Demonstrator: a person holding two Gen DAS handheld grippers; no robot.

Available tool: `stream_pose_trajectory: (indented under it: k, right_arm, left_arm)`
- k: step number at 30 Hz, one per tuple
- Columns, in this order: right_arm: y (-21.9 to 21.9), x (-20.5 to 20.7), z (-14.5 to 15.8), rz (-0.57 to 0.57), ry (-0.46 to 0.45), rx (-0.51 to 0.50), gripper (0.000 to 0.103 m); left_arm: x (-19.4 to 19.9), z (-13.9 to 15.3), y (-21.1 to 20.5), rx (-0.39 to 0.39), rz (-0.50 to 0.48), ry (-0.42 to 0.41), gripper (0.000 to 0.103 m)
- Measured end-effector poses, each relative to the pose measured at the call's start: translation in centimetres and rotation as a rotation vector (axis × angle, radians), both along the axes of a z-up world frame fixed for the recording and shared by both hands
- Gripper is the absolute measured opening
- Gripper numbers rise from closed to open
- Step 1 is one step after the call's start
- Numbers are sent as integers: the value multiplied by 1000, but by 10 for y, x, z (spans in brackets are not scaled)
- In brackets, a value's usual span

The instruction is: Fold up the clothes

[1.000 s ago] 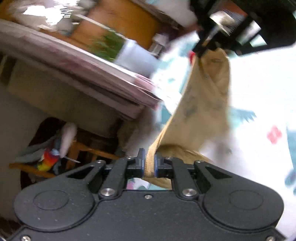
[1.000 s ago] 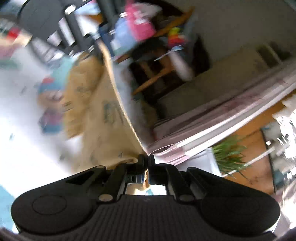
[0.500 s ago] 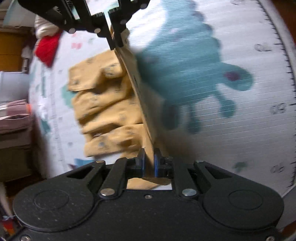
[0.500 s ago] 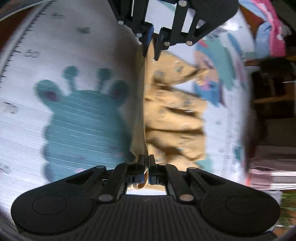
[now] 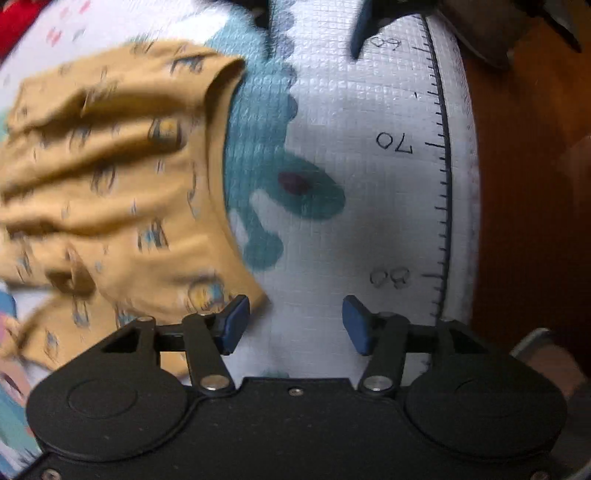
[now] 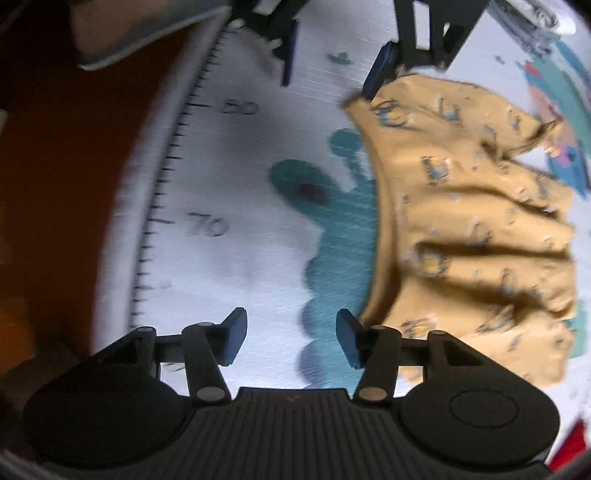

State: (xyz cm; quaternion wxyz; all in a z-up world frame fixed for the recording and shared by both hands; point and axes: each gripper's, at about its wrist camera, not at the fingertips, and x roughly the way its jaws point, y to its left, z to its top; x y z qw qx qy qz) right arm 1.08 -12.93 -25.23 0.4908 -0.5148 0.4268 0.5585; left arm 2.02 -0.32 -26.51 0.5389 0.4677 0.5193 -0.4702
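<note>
Now the mustard-yellow garment (image 5: 110, 192) lies rumpled on the play mat (image 5: 369, 221), printed with small blue-and-yellow figures that the motion blur keeps me from making out. From the left wrist camera it fills the view from 8 to 11 o'clock, its banded edge curving down the middle of the frame over a teal creature print (image 5: 280, 184). From the right wrist camera the same garment (image 6: 472, 229) spreads from 1 to 4 o'clock, its folds bunched in ridges running crosswise.

The left gripper (image 5: 295, 321) has its jaws wide apart, holding nothing; its blue pad at 7 o'clock sits just beside the garment's lower corner, possibly touching it. The right gripper (image 6: 290, 336) also has its jaws spread apart and empty, with the pad at 5 o'clock just beside the garment's hem. Each gripper shows at 12 o'clock in the other's view, jaws likewise apart.

Along the mat's border runs a printed ruler scale (image 5: 441, 184) with the numerals 70 and 80 legible. Beyond it, a reddish-brown floor (image 5: 524, 184). A red cloth (image 5: 18, 18) peeks in at 10 o'clock.
</note>
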Motion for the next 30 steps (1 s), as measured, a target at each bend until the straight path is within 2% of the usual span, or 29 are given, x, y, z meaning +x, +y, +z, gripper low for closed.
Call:
stream_pose_trajectory:
  k: [2,6,9,10,12,14,16,24,27,30]
  right_arm:
    - [-8,19,5,-52,43,13,50]
    - [-28,67,18,-189,-9,33,50]
    - [-39,107,18,-298,-128,71,48]
    - [-41,118,15,-324,-179,76,43]
    - [-47,138,11,-370,-265,90,41]
    - [-49,157,7,-427,-287,117,41]
    - [-51,173,2,-479,-295,144,41]
    - [-61,230,-23,-678,-275,244,41]
    - [-75,256,-28,-863,-289,278,42]
    - [-99,281,-25,-1082,-248,351,48]
  left_arm:
    - [17,7,11,9,31,-19,55]
    - [56,32,40,25,87,-114,55]
    - [76,49,63,15,114,-188,55]
    - [80,52,70,6,113,-218,55]
    - [86,49,82,-24,123,-316,53]
    - [93,41,93,-51,148,-401,53]
    - [106,26,101,-70,204,-434,53]
    - [146,-10,116,-229,516,-413,45]
    - [171,-9,135,-317,739,-408,45]
    - [202,-10,164,-390,979,-381,45]
